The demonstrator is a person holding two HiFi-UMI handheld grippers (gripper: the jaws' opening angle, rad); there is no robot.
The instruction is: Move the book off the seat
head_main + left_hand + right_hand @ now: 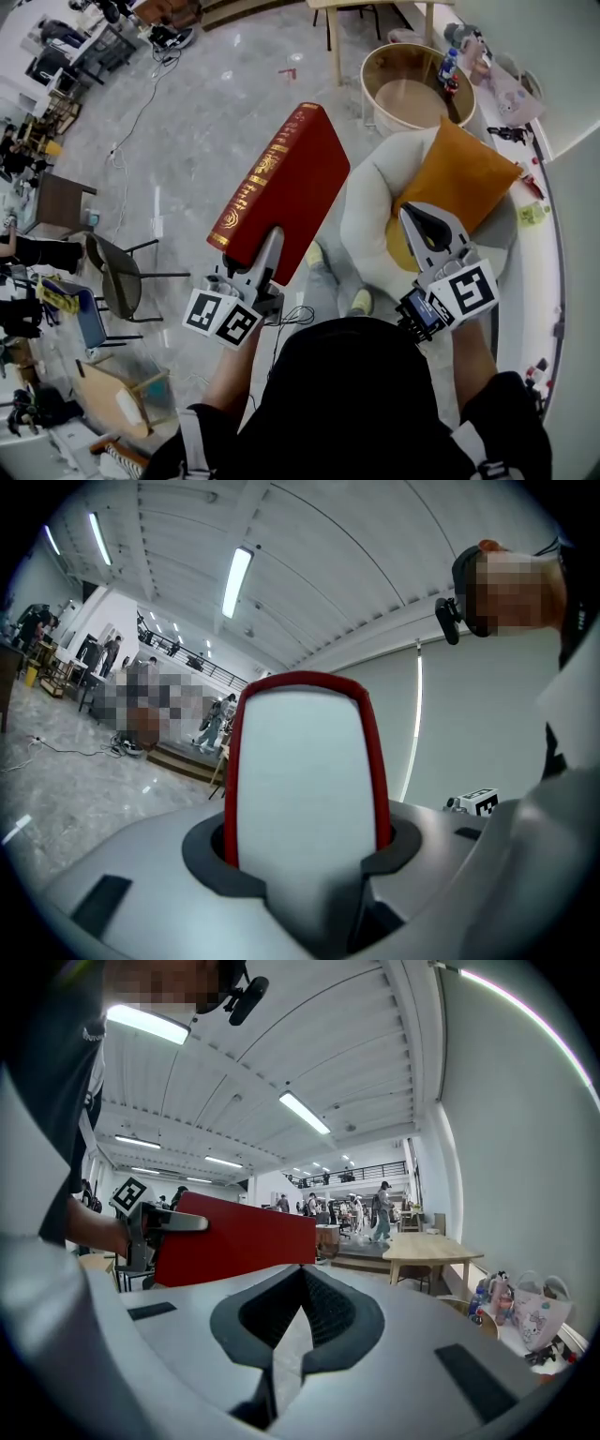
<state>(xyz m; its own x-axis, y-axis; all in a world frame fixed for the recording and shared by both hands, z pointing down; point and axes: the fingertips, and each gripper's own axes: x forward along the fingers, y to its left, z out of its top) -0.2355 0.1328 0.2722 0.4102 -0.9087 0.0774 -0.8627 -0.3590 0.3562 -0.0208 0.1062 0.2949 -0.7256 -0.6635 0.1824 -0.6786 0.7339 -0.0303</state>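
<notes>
**A:** Start with the big things. Where is the seat?

**B:** The white seat [370,202] is at the right of the head view, with an orange cushion [459,178] leaning in it. Nothing red lies on it.

**A:** And the book?

**B:** The red book [281,192] is in the air past the seat's left edge, over the bare floor [216,112], with clear space between book and seat. Its long axis runs straight out from the left claw [272,246], away from the person. The gilt spine is on the side away from the seat.

**A:** What about the claws?

**B:** The left claw is clamped on the book's near short end, one jaw on each cover. The right claw [427,223] hangs over the seat with its tips together and nothing between them.

**A:** So what does the next move turn on?

**B:** I'd say the left hand alone. It needs a spot to the left to set the book down, away from the seat.
</notes>
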